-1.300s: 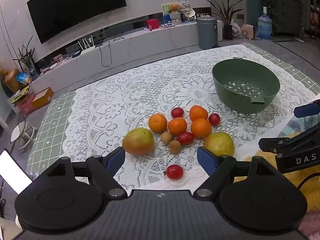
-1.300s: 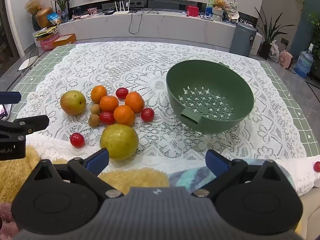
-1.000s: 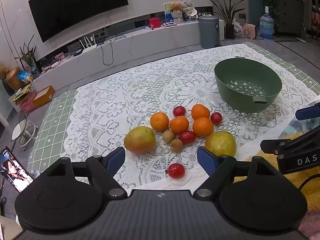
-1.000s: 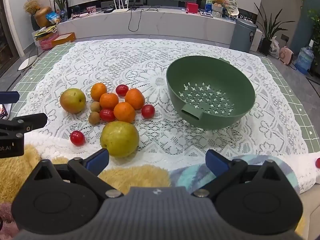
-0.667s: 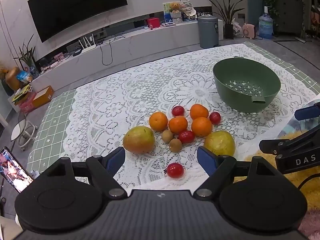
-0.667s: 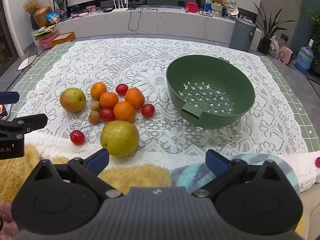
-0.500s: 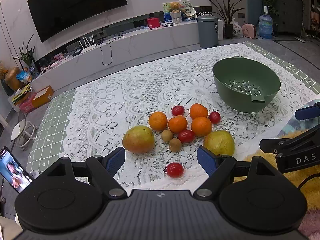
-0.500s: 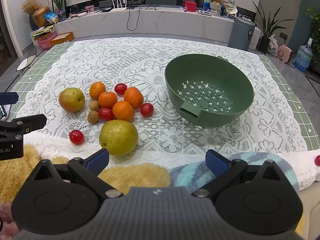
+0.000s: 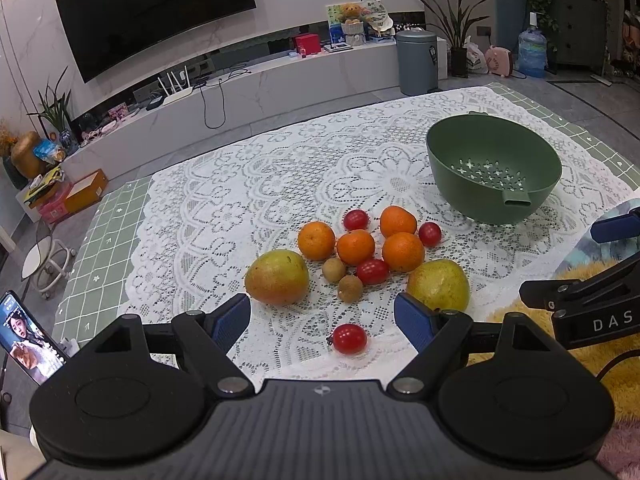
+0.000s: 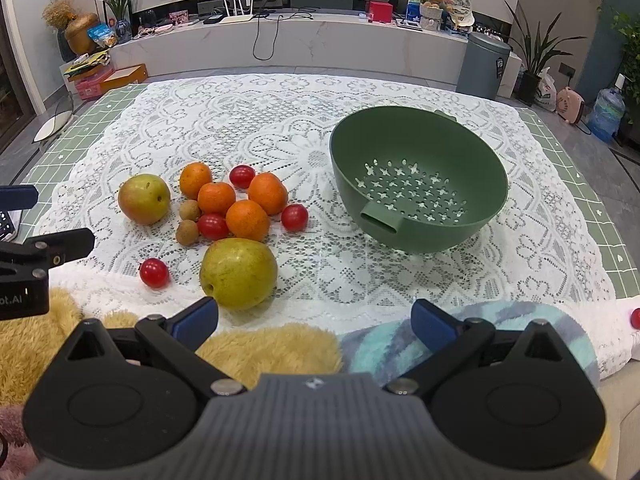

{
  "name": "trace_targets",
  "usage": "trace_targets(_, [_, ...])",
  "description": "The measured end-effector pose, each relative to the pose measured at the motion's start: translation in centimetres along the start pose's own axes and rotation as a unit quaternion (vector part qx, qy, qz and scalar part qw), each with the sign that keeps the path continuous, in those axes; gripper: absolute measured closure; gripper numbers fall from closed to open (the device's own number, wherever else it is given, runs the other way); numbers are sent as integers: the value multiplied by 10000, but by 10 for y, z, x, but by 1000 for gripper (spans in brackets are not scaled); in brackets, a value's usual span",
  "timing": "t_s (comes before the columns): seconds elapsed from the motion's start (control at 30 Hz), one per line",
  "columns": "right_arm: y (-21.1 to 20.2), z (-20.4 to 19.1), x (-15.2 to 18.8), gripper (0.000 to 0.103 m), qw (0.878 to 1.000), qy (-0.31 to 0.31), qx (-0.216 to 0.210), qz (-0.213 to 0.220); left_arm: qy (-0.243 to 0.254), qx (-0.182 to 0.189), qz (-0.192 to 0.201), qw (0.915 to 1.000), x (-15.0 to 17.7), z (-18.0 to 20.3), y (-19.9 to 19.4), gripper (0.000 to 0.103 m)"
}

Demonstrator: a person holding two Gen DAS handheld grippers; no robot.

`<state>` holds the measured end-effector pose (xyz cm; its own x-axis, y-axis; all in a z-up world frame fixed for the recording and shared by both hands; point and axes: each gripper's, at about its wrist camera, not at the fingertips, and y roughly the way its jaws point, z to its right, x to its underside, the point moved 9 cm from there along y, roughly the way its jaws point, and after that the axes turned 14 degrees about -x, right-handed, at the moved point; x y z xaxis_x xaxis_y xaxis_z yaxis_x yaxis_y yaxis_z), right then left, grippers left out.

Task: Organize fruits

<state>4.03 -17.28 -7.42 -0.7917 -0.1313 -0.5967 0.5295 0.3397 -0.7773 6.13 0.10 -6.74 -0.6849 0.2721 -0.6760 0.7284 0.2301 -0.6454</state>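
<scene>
Both tools idle, nothing gripped. Left tool has its jaws spread wide and hovers at the near edge of the white lace tablecloth on the table; right tool is equally spread, over the yellow fluffy fabric at the near edge.

Fruit is all loose on the cloth, none in the dark green perforated plastic colander bowl, which sits empty to the right of the pile.

Layout:
- lone red cherry tomato, apart from the pile, almost centred between the left tool's jaws
- yellow-green pear, nearest the right tool
- red-blushed green pear, left end of the cluster
- four small oranges packed tight, with more cherry tomatoes and two small brown round longans touching or just beside them

My read: step is the first pick, bowl as target.
- Left: take the lone tomato. Drop straight down, close gently; thin skin, it'll roll or burst.
- Right: take the near pear across its widest part, jaws fully spread; short carry to the bowl.
- Work outside-in. Pulling an orange from the middle will likely send neighbours rolling.
- Lace may snag fingertips, so don't scrape the cloth.
- Release low inside the bowl.
</scene>
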Motion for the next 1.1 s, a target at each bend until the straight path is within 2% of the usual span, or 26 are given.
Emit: trace_targets(1.1, [7,-8,1,4,9999,-46,-59,-117,-105,-19,-110,9999,3,-5,2,7])
